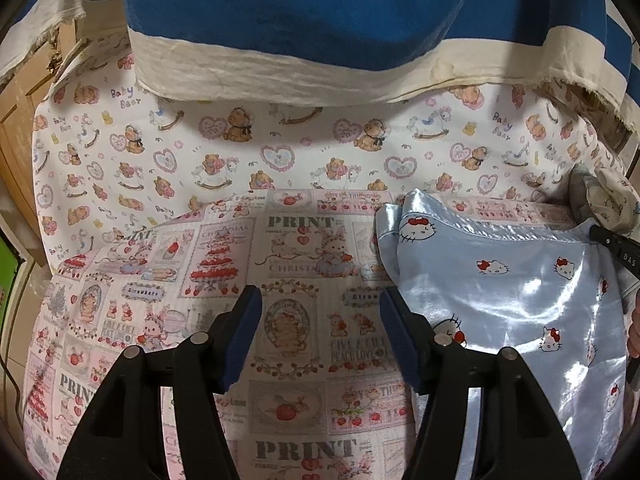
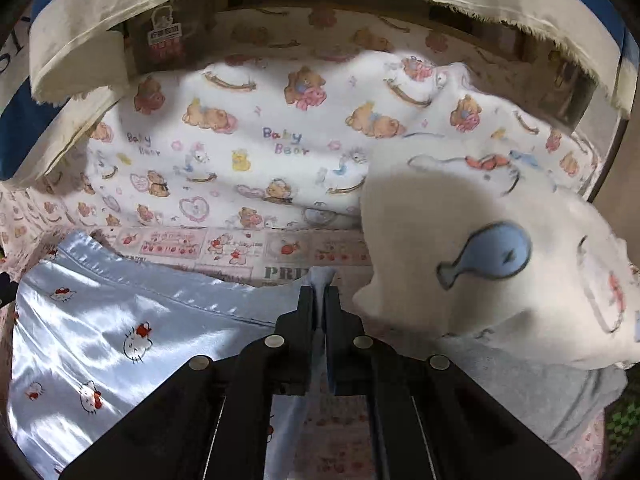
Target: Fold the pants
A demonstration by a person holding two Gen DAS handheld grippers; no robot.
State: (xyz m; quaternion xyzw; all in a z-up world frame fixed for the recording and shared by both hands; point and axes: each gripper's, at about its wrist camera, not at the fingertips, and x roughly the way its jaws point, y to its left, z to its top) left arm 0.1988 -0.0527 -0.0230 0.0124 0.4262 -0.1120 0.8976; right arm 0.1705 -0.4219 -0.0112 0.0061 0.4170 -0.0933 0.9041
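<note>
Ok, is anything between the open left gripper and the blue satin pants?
Nothing visible. The left gripper hangs open over bare printed sheet, with the pants lying flat just to its right. The right gripper is already shut on their far edge. The plush toy sits off to the side.

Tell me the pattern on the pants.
Shiny light blue pants with white cat faces and red bows; clearest in left wrist view.

Pants [image 1: 520, 300] on printed sheet [image 1: 288, 248], right of left gripper [image 1: 320, 316].
</note>
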